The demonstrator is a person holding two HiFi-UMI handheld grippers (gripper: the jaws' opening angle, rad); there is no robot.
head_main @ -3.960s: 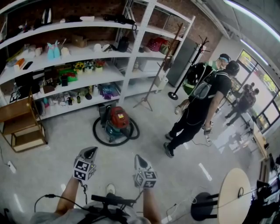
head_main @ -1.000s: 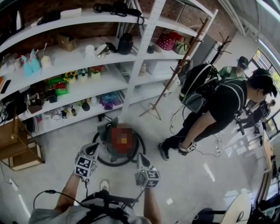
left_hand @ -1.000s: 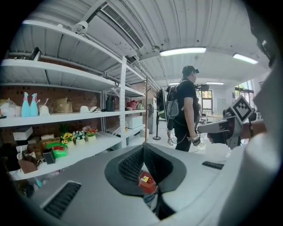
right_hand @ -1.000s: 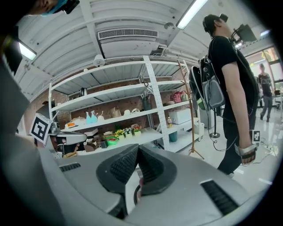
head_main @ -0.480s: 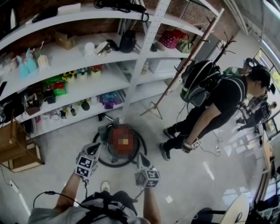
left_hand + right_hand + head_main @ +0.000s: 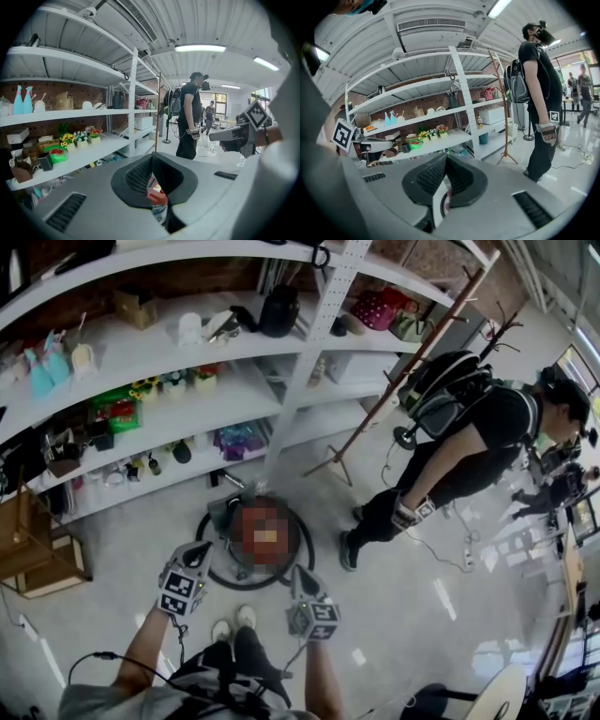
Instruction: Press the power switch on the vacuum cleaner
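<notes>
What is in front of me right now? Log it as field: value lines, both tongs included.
vacuum cleaner: red top, on the floor before the shelving, hose looped around it
left tongs: shut, empty, aimed at the vacuum cleaner, short of it
right tongs: shut, empty, also short of it
power switch: cannot be made out in any view
bystander: standing to the right, wearing a backpack
</notes>
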